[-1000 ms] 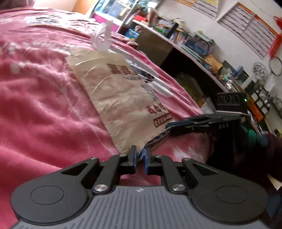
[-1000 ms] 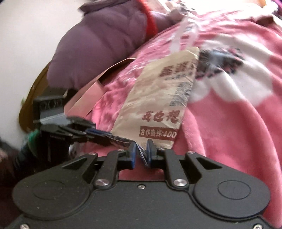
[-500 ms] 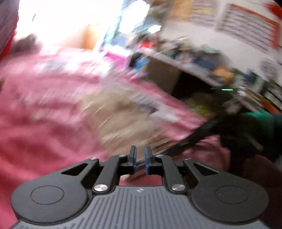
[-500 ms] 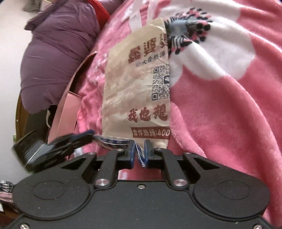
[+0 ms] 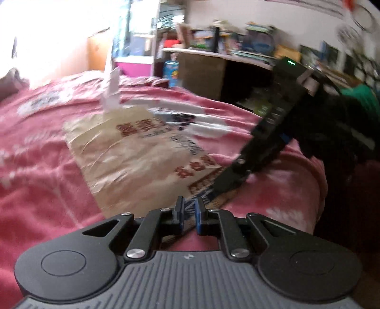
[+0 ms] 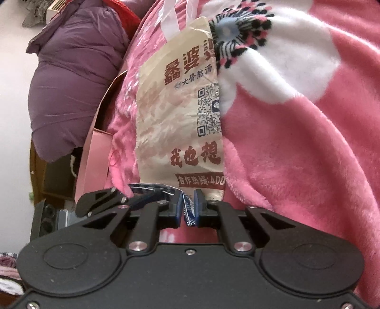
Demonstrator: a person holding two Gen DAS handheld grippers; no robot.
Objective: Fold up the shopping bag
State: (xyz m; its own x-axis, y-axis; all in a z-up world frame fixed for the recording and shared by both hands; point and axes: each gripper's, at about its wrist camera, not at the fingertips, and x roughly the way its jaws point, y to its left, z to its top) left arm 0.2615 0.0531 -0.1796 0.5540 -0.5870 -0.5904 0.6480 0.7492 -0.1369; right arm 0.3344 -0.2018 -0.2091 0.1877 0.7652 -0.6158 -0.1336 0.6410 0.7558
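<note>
Blue pads of my right gripper (image 6: 188,210) pinch the near hem of the shopping bag (image 6: 180,114), and my left gripper (image 5: 188,212) seems clamped on that same edge, though blur hides the contact. I hold both corners so the hem stays taut. Beyond them the bag lies lengthwise on the pink blanket (image 6: 296,154), handles (image 6: 174,19) farthest off.

One bag (image 6: 180,114), two claws (image 5: 188,211) (image 6: 188,208)

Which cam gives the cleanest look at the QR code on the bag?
Right wrist. The QR code is sharp there, on the right edge of the shopping bag. In the left wrist view the bag is motion-blurred and that print is only a grey smear.
</note>
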